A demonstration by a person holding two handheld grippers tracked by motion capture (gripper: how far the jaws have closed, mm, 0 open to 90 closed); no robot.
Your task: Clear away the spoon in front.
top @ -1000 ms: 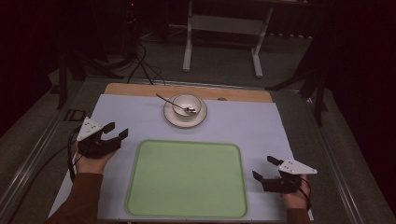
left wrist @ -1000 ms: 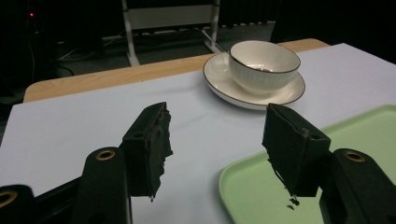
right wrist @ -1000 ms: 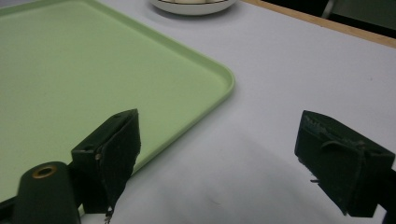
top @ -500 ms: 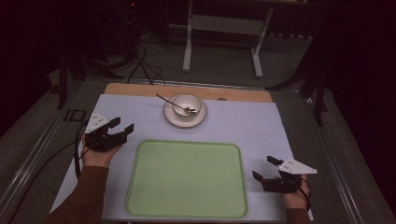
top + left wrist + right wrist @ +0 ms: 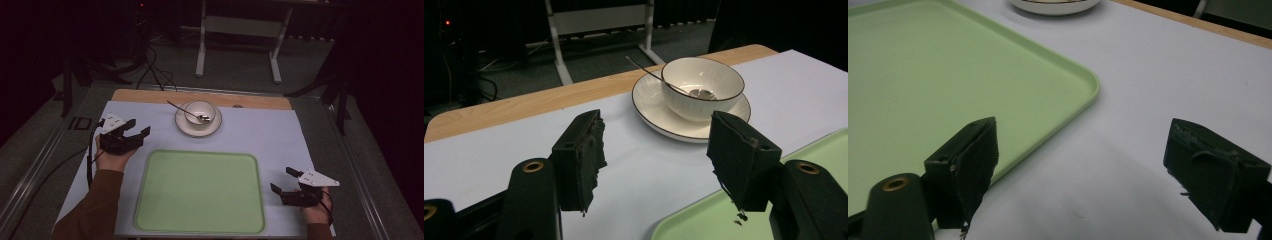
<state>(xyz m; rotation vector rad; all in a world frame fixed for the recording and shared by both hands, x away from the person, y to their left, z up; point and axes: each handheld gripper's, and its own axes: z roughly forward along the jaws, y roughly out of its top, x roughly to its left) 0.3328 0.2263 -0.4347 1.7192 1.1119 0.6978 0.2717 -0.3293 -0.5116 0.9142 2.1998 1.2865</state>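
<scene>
Bowl (image 5: 200,111) w/ spoon (image 5: 189,112) inside

A green tray (image 5: 200,192) lies at the lower centre of the bench (image 5: 280,140). Above it, a bowl (image 5: 200,112) with a spoon (image 5: 186,111) sits on a saucer (image 5: 182,124). The left gripper (image 5: 138,131), jaws apart, hovers left of the tray's upper corner, pointing toward the saucer. The right gripper (image 5: 281,181), jaws apart, rests at lower right beside the tray.

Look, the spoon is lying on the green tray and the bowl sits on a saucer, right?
Not quite. The spoon rests in the bowl, not on the green tray, as the left gripper view shows. The bowl does sit on a saucer.
</scene>
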